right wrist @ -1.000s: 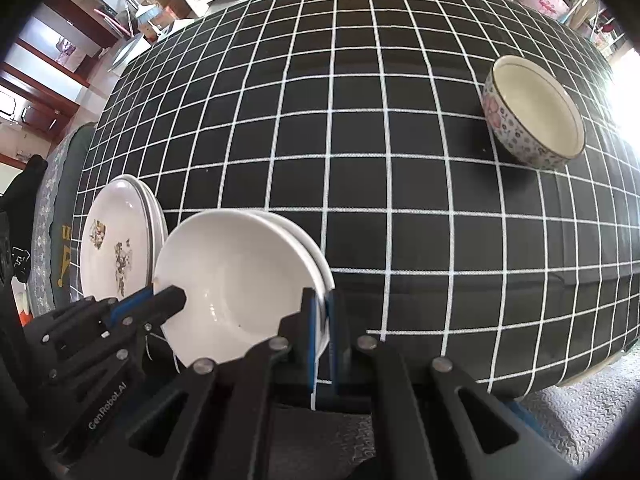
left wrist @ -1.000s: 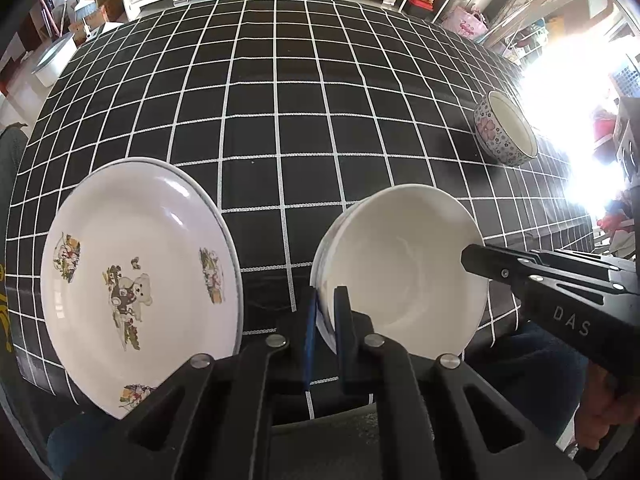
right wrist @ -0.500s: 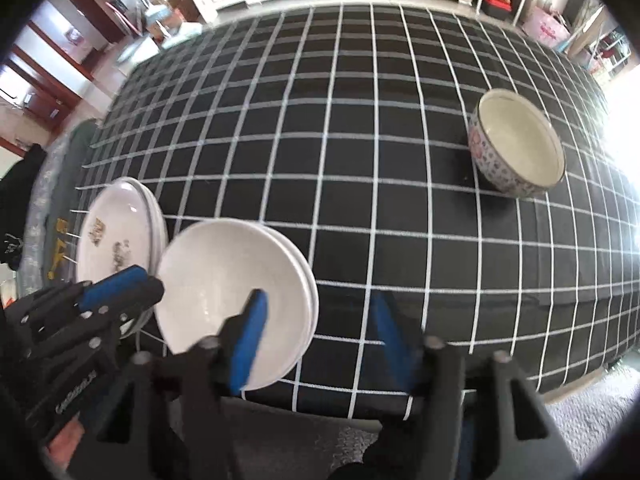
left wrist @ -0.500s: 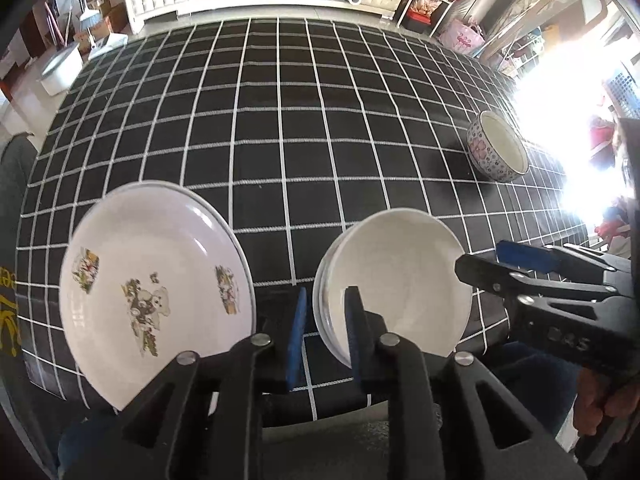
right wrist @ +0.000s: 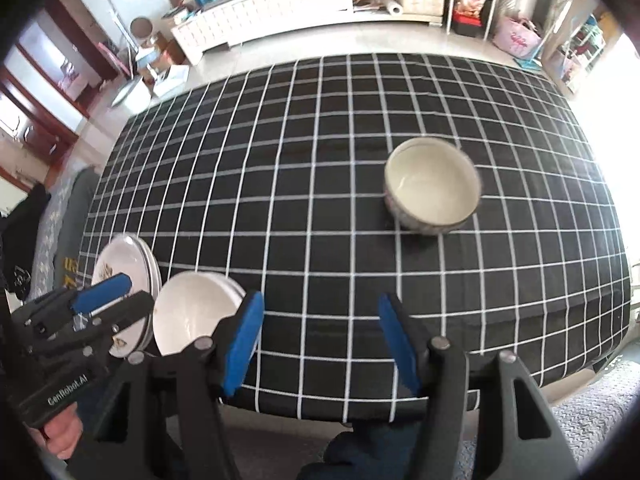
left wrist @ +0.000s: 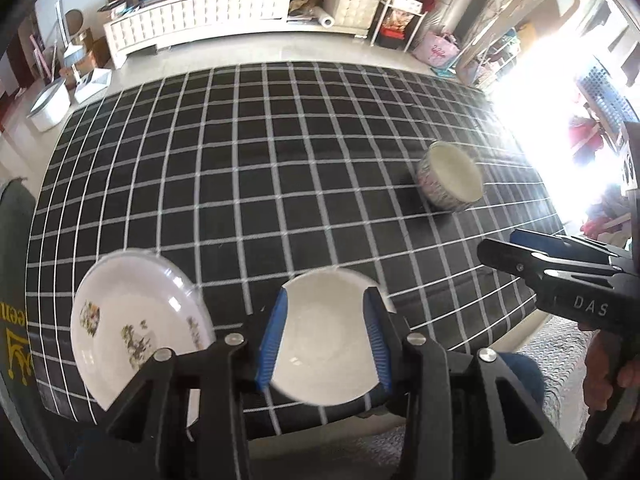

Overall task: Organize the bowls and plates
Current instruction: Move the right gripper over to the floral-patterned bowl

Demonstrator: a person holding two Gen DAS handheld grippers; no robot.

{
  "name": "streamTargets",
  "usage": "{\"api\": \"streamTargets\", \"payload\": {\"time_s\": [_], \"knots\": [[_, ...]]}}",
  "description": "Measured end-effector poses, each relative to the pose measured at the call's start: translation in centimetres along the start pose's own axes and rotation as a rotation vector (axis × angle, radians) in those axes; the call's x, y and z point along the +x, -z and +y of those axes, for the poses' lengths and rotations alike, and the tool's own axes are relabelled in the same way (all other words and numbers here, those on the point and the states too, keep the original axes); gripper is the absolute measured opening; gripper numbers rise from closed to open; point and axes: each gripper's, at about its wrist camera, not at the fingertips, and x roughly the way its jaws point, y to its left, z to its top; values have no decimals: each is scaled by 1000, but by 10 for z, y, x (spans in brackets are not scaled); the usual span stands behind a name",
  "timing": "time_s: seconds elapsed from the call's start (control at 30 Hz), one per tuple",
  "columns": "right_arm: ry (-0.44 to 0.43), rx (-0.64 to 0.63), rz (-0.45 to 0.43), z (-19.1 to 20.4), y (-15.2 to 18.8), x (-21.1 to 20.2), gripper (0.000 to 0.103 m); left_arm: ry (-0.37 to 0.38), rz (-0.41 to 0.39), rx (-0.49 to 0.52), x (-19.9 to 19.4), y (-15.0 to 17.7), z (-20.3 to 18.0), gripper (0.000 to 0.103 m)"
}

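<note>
A stack of plain white plates (left wrist: 326, 332) lies at the near edge of the black checked table (left wrist: 280, 168); it also shows in the right wrist view (right wrist: 192, 312). A stack of plates with animal pictures (left wrist: 136, 328) lies to its left, also seen in the right wrist view (right wrist: 128, 256). A patterned bowl (left wrist: 450, 182) stands upright at the right (right wrist: 432, 186). My left gripper (left wrist: 326, 328) is open and empty, raised above the white plates. My right gripper (right wrist: 320, 336) is open and empty, above the near table edge.
The table's near edge (right wrist: 360, 396) runs just under both grippers. Beyond the far edge are a white cabinet (left wrist: 240, 12), shelves (left wrist: 404, 0) and floor clutter. Bright glare (left wrist: 532, 120) washes out the right side.
Both grippers opened, let go of the white plate rim, and drew back and up from the table. The white plates now rest on the table.
</note>
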Motion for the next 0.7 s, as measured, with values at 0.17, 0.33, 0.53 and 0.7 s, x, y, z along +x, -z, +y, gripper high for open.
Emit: {"api": "streamTargets", "payload": {"time_s": [0.17,0.33,0.53,0.7], "knots": [[-5,10,3,-18,-10,-6,65,-14,6,86,7,-21,-39,39],[11,28,2,-45,-19,-11,65,0,12,127,17,-39,-68,39],[26,67,0,-79,-32,-12,65,-17,4,147,37,-62,-99,39],[29,99,13,-103,-42,-1,65,-23,25,159,58,-81,-116,39]]}}
